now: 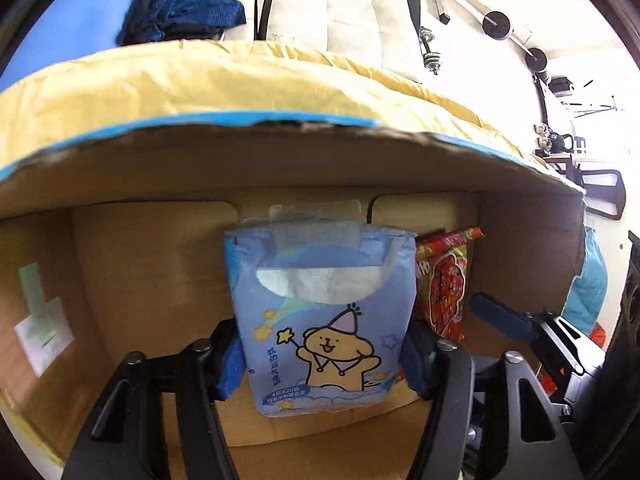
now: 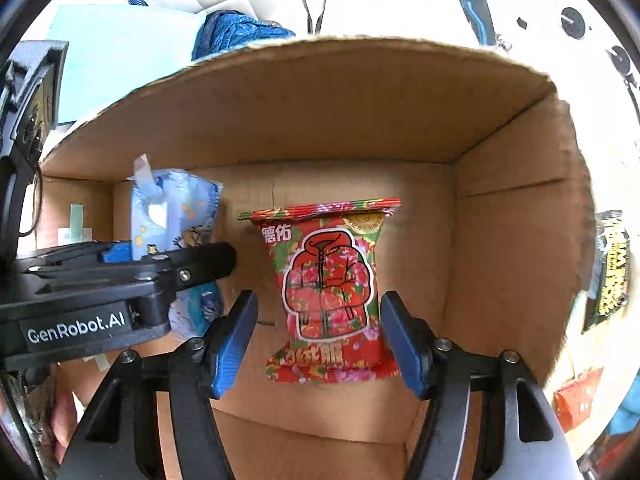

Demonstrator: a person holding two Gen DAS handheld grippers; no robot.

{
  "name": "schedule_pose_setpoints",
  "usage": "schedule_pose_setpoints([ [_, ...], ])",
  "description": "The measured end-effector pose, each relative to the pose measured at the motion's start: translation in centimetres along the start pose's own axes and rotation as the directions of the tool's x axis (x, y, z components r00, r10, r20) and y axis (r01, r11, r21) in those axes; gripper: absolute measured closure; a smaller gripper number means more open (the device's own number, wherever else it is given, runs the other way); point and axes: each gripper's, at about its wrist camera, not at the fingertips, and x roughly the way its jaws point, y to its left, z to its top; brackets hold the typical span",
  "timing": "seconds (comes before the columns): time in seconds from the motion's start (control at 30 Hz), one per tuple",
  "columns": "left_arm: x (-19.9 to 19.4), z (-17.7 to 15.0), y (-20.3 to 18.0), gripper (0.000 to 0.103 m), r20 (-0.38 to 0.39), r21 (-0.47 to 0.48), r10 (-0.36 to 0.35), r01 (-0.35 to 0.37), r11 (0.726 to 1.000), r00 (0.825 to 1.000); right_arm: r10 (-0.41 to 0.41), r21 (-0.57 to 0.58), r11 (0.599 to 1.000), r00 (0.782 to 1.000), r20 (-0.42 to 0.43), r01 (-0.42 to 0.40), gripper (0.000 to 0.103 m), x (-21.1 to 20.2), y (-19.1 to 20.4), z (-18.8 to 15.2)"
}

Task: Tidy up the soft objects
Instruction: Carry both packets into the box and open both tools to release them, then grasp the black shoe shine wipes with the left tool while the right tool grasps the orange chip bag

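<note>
Each tool was built of black, angular linkage arms with triangular cut-outs, joined by round silver screw heads, and ended in two fingers faced with blue pads; the left tool (image 1: 322, 354) showed its pads (image 1: 230, 372) worn and dented at the edges, while the right tool (image 2: 318, 338) carried smoother, wedge-shaped blue pads (image 2: 234, 340). In the right wrist view, at nine o'clock, the left tool's black body bore a plate with "GenRobot.AI" in white letters (image 2: 76, 330). A patch of bare skin (image 2: 66, 416) showed at about seven o'clock.
</note>
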Motion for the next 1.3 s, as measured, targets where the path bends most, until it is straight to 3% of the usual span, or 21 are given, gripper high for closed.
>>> schedule_pose_setpoints([
  [0.1, -0.6, -0.6, -0.4, 0.034, 0.012, 0.004, -0.002, 0.002, 1.0, 1.0, -0.02, -0.002, 1.0, 1.0, 0.009, 0.02, 0.029, -0.9, 0.6, -0.7],
  [0.2, -0.8, -1.4, -0.8, 0.02, 0.017, 0.001, -0.018, 0.018, 1.0, 1.0, -0.053, -0.007, 0.999, 0.998, 0.032, 0.053, 0.016, -1.8, 1.3, -0.8],
  [0.27, -1.2, -2.0, -1.1, 0.019, 0.033, -0.003, -0.021, 0.022, 1.0, 0.999, -0.084, -0.016, 0.996, 0.995, 0.044, 0.085, 0.016, -2.3, 1.7, -0.8],
  [0.33, -2.1, -2.7, -1.3, 0.015, 0.067, -0.007, -0.016, 0.017, 1.0, 0.998, -0.101, -0.019, 0.995, 0.994, 0.05, 0.102, 0.016, -2.8, 1.8, -0.9],
  [0.37, -2.6, -3.0, -1.2, 0.007, 0.089, -0.014, -0.013, 0.014, 1.0, 0.996, -0.107, -0.02, 0.994, 0.993, 0.053, 0.108, 0.014, -3.0, 1.8, -1.0],
  [0.43, -3.8, -4.3, -0.3, 0.002, 0.136, -0.02, 0.007, -0.004, 1.0, 0.991, -0.125, -0.021, 0.992, 0.99, 0.067, 0.127, 0.003, -3.6, 1.4, -1.5],
  [0.57, -6.4, -7.2, -0.5, 0.001, 0.25, -0.02, 0.058, -0.055, 0.998, 0.966, -0.139, -0.016, 0.99, 0.985, 0.1, 0.142, 0.0, -4.8, 1.2, -4.3],
  [0.77, -9.2, -11.5, -0.2, 0.001, 0.353, -0.047, 0.102, -0.091, 0.995, 0.93, -0.142, -0.016, 0.989, 0.978, 0.155, 0.147, 0.0, -7.0, 1.6, -7.4],
  [0.83, -10.1, -13.4, -0.5, 0.001, 0.391, -0.043, 0.134, -0.127, 0.991, 0.91, -0.148, -0.02, 0.988, 0.972, 0.184, 0.154, 0.0, -8.3, 1.8, -9.1],
  [0.97, -11.2, -16.6, -0.2, 0.001, 0.447, -0.063, 0.182, -0.172, 0.983, 0.876, -0.148, -0.018, 0.988, 0.96, 0.239, 0.157, 0.0, -10.4, 2.2, -11.9],
  [1.3, -14.2, -22.7, -2.1, 0.001, 0.524, -0.067, 0.195, -0.188, 0.98, 0.829, -0.1, -0.025, 0.993, 0.937, 0.334, 0.115, 0.0, -15.5, 2.9, -18.1],
])
